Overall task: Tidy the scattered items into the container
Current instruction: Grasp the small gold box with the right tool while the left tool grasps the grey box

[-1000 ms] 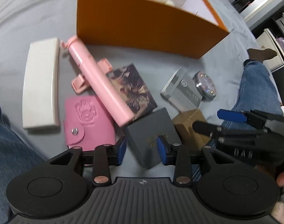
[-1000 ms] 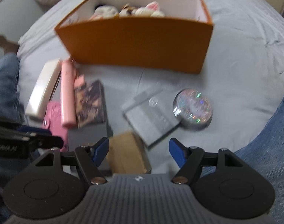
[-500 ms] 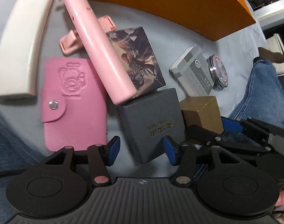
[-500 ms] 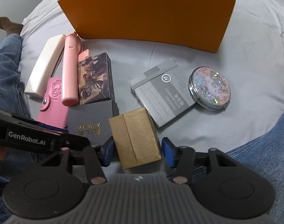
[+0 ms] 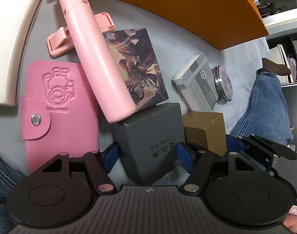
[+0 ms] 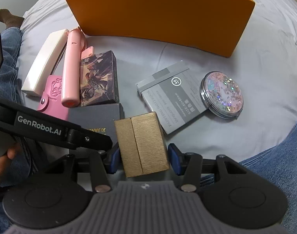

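Note:
An orange box [image 6: 160, 13] stands at the back of the grey sheet; it also shows in the left wrist view [image 5: 177, 9]. My left gripper [image 5: 148, 155] is open, its blue pads on either side of a dark grey box [image 5: 150, 136]. My right gripper [image 6: 143, 159] is open, its pads on either side of a gold box [image 6: 142, 142], which lies right of the grey box [image 6: 97, 120]. The gold box also shows in the left wrist view [image 5: 205, 130]. Whether the pads touch the boxes is unclear.
Scattered on the sheet are a pink tube-shaped device [image 5: 93, 58], a pink snap wallet [image 5: 58, 105], a white long case [image 5: 13, 39], an illustrated box [image 5: 136, 70], a grey notebook [image 6: 175, 95] and a glittery round mirror [image 6: 221, 94]. Jeans-clad legs [image 6: 275, 152] flank the items.
Both grippers have moved down and forward. The grey box now sits between the left pads and the gold box between the right pads.

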The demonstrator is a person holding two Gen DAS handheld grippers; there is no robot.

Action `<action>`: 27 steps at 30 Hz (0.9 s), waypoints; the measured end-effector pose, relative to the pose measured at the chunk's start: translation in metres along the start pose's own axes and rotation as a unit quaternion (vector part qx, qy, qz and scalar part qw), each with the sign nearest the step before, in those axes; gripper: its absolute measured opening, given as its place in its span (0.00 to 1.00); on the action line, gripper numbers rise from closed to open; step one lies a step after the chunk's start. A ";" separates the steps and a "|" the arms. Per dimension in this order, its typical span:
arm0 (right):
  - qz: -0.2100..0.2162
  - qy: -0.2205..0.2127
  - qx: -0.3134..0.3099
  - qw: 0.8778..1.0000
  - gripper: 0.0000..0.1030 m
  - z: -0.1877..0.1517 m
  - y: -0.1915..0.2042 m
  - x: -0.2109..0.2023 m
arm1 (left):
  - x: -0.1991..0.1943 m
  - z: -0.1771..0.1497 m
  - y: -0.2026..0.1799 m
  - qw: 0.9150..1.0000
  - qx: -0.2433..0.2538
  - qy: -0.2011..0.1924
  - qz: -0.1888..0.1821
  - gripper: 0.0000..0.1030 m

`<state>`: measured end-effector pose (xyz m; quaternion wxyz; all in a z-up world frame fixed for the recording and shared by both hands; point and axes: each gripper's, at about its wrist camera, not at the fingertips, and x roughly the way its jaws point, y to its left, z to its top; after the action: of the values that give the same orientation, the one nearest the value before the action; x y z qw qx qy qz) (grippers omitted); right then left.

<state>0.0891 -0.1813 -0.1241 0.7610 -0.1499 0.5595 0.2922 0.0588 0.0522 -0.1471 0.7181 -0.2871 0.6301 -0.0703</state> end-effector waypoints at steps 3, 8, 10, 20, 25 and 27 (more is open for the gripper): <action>0.002 0.002 0.011 1.000 0.51 0.000 -0.003 0.002 | -0.006 -0.002 -0.002 1.000 0.008 -0.005 0.003 0.59; 0.002 -0.001 0.016 1.000 0.49 -0.002 -0.003 0.000 | -0.020 -0.009 -0.010 0.999 0.034 -0.021 0.014 0.52; 0.003 0.000 0.016 1.000 0.49 -0.002 -0.002 0.000 | -0.025 -0.012 -0.012 0.999 0.042 -0.026 0.017 0.49; 0.004 0.000 0.020 1.000 0.49 -0.004 -0.001 0.000 | -0.038 -0.027 -0.040 0.988 0.124 -0.045 0.083 0.46; 0.019 -0.024 0.032 0.999 0.47 0.001 -0.003 -0.010 | -0.045 -0.032 -0.048 0.978 0.157 -0.062 0.119 0.45; 0.027 -0.030 0.030 0.999 0.47 0.003 -0.002 -0.014 | -0.045 -0.033 -0.052 0.975 0.168 -0.064 0.127 0.45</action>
<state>0.0894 -0.1848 -0.1107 0.7737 -0.1033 0.5483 0.3002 0.0320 0.0190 -0.0837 0.7983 -0.0839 0.5929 -0.0651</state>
